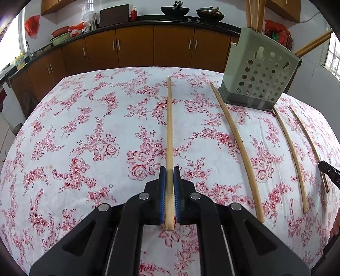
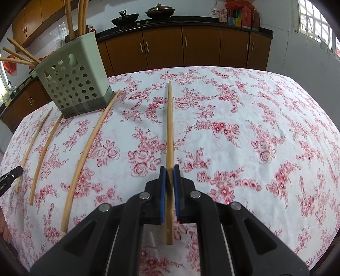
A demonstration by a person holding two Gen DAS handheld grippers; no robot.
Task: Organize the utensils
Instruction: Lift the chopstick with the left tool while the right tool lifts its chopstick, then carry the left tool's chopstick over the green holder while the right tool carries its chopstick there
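Note:
In the left wrist view my left gripper (image 1: 169, 169) is shut on a wooden chopstick (image 1: 169, 127) that points forward over the floral tablecloth. In the right wrist view my right gripper (image 2: 169, 168) is shut on another wooden chopstick (image 2: 169, 135), also pointing forward. A grey-green perforated utensil holder (image 1: 258, 72) with several chopsticks standing in it sits at the far right in the left view and at the far left in the right wrist view (image 2: 72, 78). Three loose chopsticks (image 1: 240, 146) lie on the cloth in front of it; they also show in the right wrist view (image 2: 85, 152).
The table with its red-and-white floral cloth (image 1: 85, 127) fills both views. Brown kitchen cabinets (image 1: 136, 46) with a black counter and two woks (image 1: 174, 10) stand behind. The tip of the other gripper shows at the right edge (image 1: 329, 172) and at the left edge (image 2: 10, 176).

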